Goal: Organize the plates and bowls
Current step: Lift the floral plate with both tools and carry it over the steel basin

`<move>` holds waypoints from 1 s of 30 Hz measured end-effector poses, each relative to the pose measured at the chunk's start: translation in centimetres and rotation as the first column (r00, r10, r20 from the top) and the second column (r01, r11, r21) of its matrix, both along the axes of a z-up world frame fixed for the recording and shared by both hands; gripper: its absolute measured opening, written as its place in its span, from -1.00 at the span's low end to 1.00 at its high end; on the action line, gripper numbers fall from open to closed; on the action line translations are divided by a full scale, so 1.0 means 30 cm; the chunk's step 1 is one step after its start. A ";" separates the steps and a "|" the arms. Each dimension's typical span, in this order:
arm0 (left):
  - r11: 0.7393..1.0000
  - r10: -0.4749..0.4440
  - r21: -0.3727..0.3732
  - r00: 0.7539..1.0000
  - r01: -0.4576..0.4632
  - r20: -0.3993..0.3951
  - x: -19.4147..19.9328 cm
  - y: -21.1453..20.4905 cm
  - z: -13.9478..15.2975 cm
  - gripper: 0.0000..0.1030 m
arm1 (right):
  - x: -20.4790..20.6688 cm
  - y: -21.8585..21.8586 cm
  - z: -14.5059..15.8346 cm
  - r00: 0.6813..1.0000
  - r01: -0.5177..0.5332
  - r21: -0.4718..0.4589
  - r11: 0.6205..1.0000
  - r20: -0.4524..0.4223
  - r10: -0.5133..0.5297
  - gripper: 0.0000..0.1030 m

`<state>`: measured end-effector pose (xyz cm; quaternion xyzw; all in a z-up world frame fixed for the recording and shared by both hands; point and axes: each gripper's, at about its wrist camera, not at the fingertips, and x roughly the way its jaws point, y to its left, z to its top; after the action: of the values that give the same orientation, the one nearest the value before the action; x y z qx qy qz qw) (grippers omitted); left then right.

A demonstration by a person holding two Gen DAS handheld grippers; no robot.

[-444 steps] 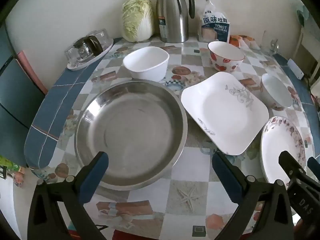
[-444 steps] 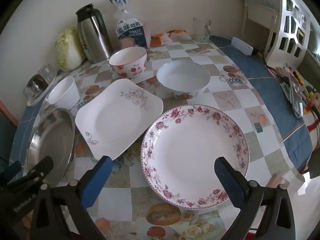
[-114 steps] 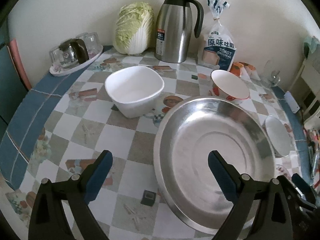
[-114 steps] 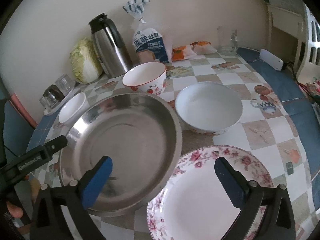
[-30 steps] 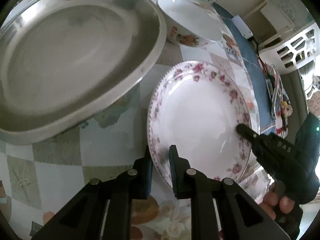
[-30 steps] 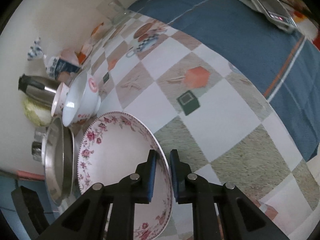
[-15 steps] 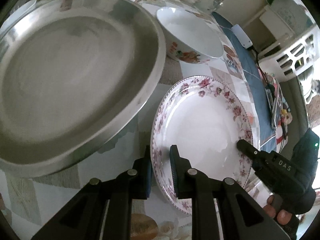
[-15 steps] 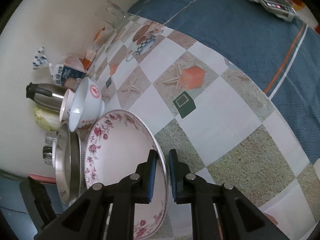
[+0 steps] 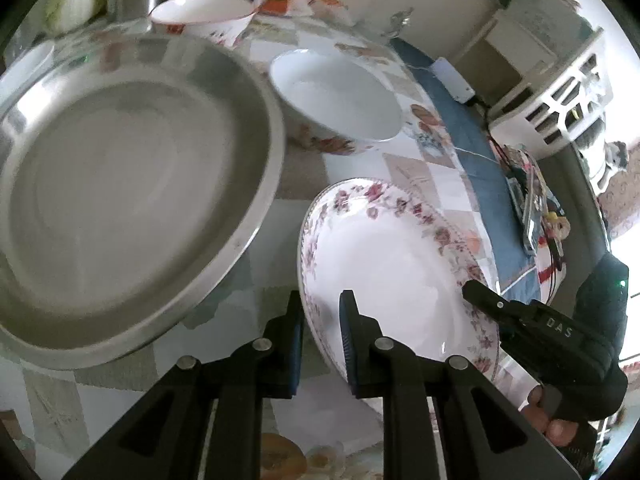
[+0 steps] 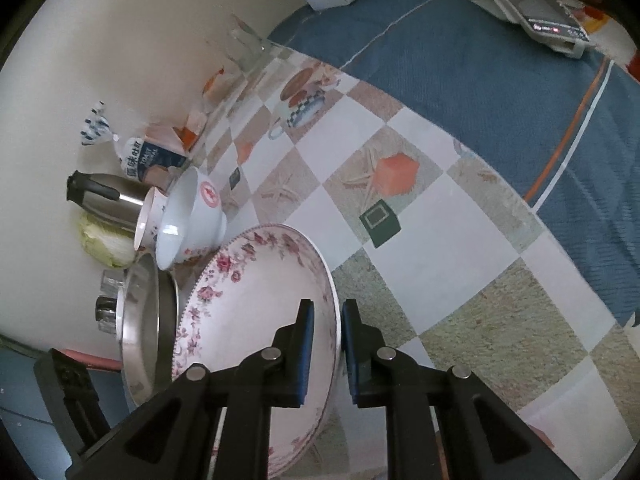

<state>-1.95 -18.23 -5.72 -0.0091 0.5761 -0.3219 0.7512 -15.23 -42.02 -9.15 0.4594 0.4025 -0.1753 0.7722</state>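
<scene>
The floral-rimmed plate (image 9: 392, 264) is gripped on two sides and looks raised off the checked table. My left gripper (image 9: 320, 308) is shut on its near-left rim. My right gripper (image 10: 326, 316) is shut on the opposite rim of the floral plate (image 10: 256, 300), and its black body (image 9: 532, 320) shows at the plate's right edge in the left wrist view. The large steel basin (image 9: 120, 184) lies just left of the plate. A white bowl with a floral base (image 9: 340, 100) stands behind the plate, and a red-patterned bowl (image 9: 204, 10) stands further back.
A steel thermos (image 10: 104, 196), a cabbage (image 10: 104, 244), a bag of toast (image 10: 140, 160) and a glass (image 10: 244, 44) line the wall. The blue cloth border (image 10: 480, 68) runs along the table's right side. A person's fingers (image 9: 548, 424) hold the right gripper. A white rack (image 9: 568, 92) stands beyond the table.
The plate has tilted and come up a little from the table, both grippers staying clamped on its rims. Both views have swung slightly, bringing more of the back of the table into sight.
</scene>
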 end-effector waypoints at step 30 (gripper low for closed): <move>0.966 0.031 -0.259 0.975 0.028 0.221 0.070 0.119 0.330 -0.65 | 0.029 0.096 0.331 0.984 -0.035 -0.219 0.975 0.161 0.072 -0.70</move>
<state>0.16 -14.65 4.17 -0.0718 0.4407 -0.3931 0.8038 -14.37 -39.14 0.76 0.3752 0.3268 -0.1573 0.8531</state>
